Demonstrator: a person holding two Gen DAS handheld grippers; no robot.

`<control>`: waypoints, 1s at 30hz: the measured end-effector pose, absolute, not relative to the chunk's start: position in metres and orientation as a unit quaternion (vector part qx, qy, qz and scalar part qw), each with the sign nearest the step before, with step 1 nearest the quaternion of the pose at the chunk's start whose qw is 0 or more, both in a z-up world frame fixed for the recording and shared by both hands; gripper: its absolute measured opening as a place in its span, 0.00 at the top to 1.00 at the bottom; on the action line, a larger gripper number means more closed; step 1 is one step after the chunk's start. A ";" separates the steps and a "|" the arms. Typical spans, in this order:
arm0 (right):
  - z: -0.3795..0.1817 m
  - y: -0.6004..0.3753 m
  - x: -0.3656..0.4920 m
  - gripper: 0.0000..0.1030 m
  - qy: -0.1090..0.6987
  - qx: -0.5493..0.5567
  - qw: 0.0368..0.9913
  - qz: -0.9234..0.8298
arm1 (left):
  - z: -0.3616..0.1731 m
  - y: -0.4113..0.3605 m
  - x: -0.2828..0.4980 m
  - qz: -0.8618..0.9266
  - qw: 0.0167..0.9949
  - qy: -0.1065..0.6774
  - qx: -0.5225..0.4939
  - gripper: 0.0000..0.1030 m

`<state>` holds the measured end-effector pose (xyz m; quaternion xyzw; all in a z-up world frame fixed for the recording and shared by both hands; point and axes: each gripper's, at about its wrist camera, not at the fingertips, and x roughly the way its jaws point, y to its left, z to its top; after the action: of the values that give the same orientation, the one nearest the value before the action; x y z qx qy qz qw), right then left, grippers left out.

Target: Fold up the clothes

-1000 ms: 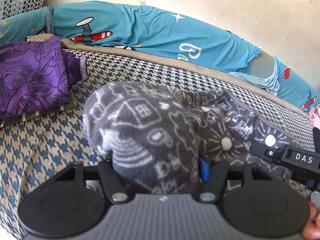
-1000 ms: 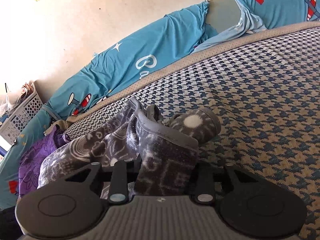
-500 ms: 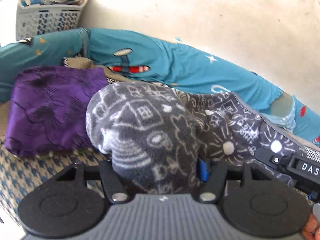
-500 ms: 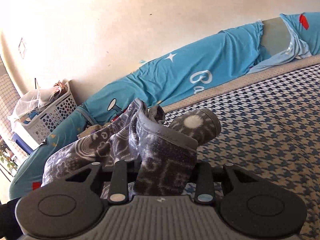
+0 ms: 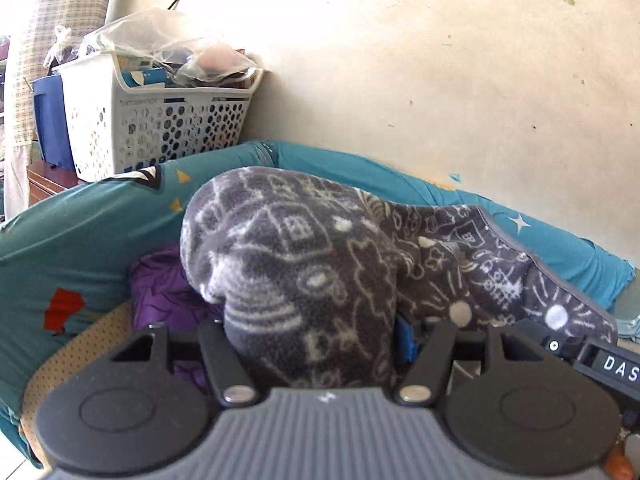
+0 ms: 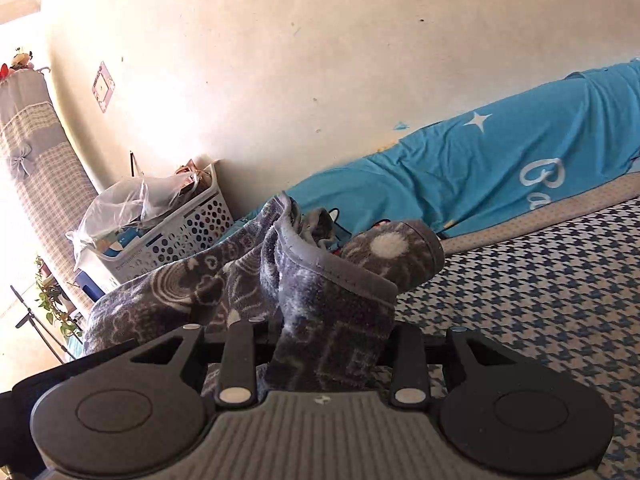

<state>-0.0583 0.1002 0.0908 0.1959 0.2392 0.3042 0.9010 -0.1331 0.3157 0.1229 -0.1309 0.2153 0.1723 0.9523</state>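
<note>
A grey fleece garment with white doodle print hangs bunched between both grippers, lifted off the bed. My left gripper is shut on its thick folded end, which hides the fingertips. My right gripper is shut on the other end of the same fleece garment, near its grey hemmed edge. A folded purple garment lies on the bed just behind and below the fleece in the left wrist view. The right gripper's black body shows at the right edge of the left wrist view.
A teal bolster with plane prints runs along the wall behind the bed. A white laundry basket full of bags stands beyond it at the left. The houndstooth bedcover spreads out to the right.
Both grippers have risen and tilted upward with the fleece garment, and swung left toward the purple pile. The wall and laundry basket now fill the views.
</note>
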 end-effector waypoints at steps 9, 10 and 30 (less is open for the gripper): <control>0.087 0.169 -0.044 0.69 0.247 0.202 0.888 0.331 | 0.113 0.389 -0.128 0.223 0.940 0.202 -0.160 0.42; 0.085 0.175 -0.042 0.69 0.248 0.205 0.886 0.333 | 0.113 0.395 -0.125 0.226 0.940 0.201 -0.159 0.42; 0.019 0.213 -0.004 0.54 0.298 0.187 0.876 0.330 | 0.075 0.455 -0.077 0.277 0.912 0.247 -0.177 0.06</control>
<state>-0.0036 0.2135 0.0194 0.1874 0.2977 0.3298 0.8761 -0.0766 0.4547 0.0751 -0.1766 0.2469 0.2769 0.9117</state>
